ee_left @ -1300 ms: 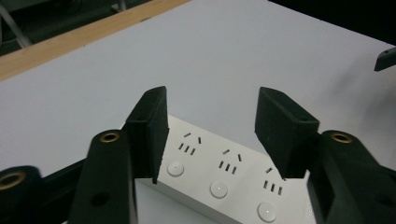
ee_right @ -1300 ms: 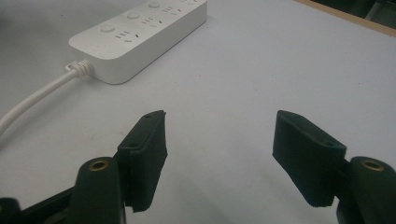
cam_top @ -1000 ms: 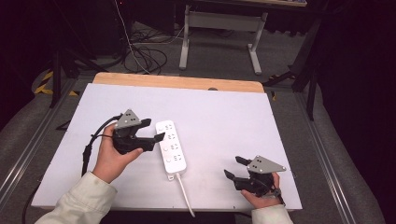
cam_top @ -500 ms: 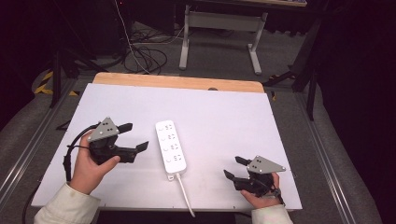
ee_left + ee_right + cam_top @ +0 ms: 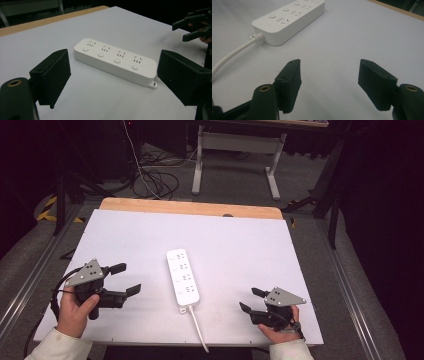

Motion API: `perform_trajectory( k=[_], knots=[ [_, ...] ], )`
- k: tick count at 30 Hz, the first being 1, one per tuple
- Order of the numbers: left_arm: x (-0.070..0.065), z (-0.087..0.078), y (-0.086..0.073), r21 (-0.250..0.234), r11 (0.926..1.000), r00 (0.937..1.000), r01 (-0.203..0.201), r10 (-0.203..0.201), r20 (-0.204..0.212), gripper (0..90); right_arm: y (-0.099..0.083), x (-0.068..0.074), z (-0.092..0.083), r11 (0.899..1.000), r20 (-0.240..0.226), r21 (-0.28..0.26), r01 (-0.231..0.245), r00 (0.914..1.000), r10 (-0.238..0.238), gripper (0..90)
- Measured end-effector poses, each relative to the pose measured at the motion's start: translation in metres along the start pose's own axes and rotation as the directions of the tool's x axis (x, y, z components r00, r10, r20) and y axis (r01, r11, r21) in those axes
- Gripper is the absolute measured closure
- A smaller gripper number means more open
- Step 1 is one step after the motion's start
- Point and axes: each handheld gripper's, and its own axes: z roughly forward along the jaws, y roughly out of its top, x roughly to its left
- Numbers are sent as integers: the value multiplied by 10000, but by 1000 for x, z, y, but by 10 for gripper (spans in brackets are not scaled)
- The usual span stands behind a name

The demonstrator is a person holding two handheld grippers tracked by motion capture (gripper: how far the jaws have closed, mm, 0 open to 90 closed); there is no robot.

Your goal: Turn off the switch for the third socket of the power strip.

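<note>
A white power strip (image 5: 183,280) with several sockets and buttons lies flat in the middle of the white table (image 5: 240,240). Its cord (image 5: 198,330) runs off the front edge. My left gripper (image 5: 127,278) is at the front left, a hand's width left of the strip and pointing at it. Its jaws have just been opening and stand wide with nothing between them. In the left gripper view the strip (image 5: 115,61) lies beyond the left gripper (image 5: 112,76). My right gripper (image 5: 248,299) rests open and empty at the front right. The strip's cord end (image 5: 287,18) lies ahead of the right gripper (image 5: 332,82).
A wooden strip (image 5: 190,208) borders the table's far edge. Beyond it on the floor stand a grey desk frame (image 5: 235,150) and loose black cables (image 5: 150,175). The other hand's gripper (image 5: 197,25) shows at the upper right of the left gripper view.
My left hand has drawn back leftward and toward the front, from right beside the strip to a hand's width away, and its jaws look wider. The right hand and the strip have stayed put.
</note>
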Motion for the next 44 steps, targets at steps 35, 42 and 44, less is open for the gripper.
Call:
perform_trajectory(
  k=[35,42,44],
  knots=[
    [18,-21,-67,348,9965,9940,765,-735,-812,110,0,0,1,10000,-6,96,-4,10000,4,352],
    [19,-20,-69,304,9985,9935,447,-412,-1062,114,-1,-1,2,9999,12,127,-21,10000,21,352],
    [20,-20,-70,307,9995,9950,53,-22,-1001,114,-1,-1,3,9999,23,134,-43,10000,42,352]
  ],
)
